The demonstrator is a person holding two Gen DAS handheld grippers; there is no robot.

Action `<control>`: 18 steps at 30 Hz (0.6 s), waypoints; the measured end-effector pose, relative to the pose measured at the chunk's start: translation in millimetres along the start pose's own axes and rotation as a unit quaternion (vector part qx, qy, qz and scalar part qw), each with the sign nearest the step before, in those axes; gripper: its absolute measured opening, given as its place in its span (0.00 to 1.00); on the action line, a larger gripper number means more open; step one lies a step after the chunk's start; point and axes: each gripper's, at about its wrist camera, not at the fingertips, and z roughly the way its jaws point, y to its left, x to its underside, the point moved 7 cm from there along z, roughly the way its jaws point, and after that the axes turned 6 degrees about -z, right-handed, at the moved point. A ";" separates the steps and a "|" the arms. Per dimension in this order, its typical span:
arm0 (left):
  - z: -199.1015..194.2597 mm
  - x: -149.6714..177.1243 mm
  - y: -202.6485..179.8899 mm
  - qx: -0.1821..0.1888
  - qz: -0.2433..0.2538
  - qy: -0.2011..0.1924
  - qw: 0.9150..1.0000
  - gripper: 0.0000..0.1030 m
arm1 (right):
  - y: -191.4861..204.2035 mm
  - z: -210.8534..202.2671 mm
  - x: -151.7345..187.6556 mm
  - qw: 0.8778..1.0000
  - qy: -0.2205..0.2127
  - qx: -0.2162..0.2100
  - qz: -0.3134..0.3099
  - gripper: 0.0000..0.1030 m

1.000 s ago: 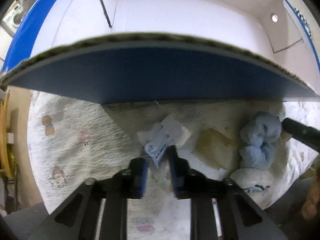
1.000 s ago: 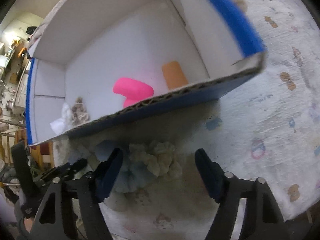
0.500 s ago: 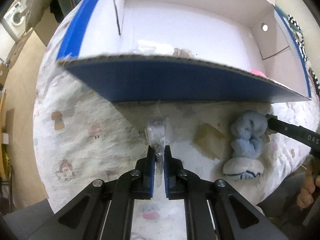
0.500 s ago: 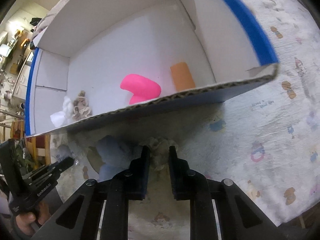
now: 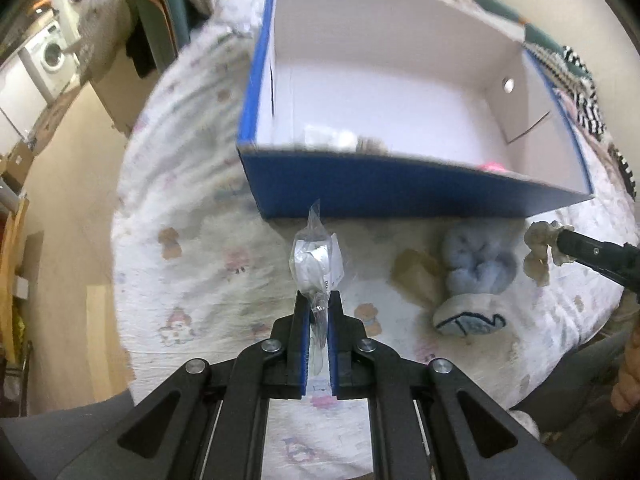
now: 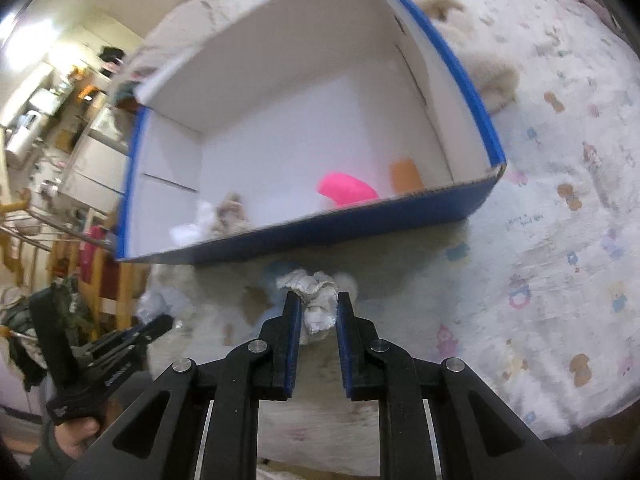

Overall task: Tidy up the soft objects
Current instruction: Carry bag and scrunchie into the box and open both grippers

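Observation:
A blue cardboard box with a white inside stands on the quilted bedspread. My left gripper is shut on a clear plastic bag holding a white soft item, lifted in front of the box's near wall. My right gripper is shut on a cream fluffy scrunchie, which also shows in the left wrist view as the cream scrunchie at the right gripper's tip. Inside the box lie a pink soft object, an orange piece, a white cloth and a beige tuft.
On the bedspread by the box lie a light blue fluffy item, a white pouch with a blue whale drawing and a tan piece. A person's hand holds the left gripper. Furniture and a washing machine stand beyond the bed.
Both grippers closed and rose: the left pinched the bagged white item and lifted it; the right closed on the cream scrunchie and lifted it off the bedspread. The box now looks farther away.

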 end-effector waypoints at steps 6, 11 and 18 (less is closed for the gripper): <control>-32.0 -10.8 -13.2 -0.002 -0.008 -0.064 0.998 0.07 | 19.9 -30.8 -6.1 0.997 -0.052 -0.049 -0.009 0.18; -56.8 -22.5 -15.0 0.010 -0.020 -0.123 0.992 0.07 | 35.5 -53.7 -18.5 0.991 -0.100 -0.083 -0.022 0.18; -73.6 -42.7 -10.5 0.002 -0.041 -0.152 0.988 0.07 | 63.6 -73.3 -41.4 0.981 -0.146 -0.119 -0.047 0.18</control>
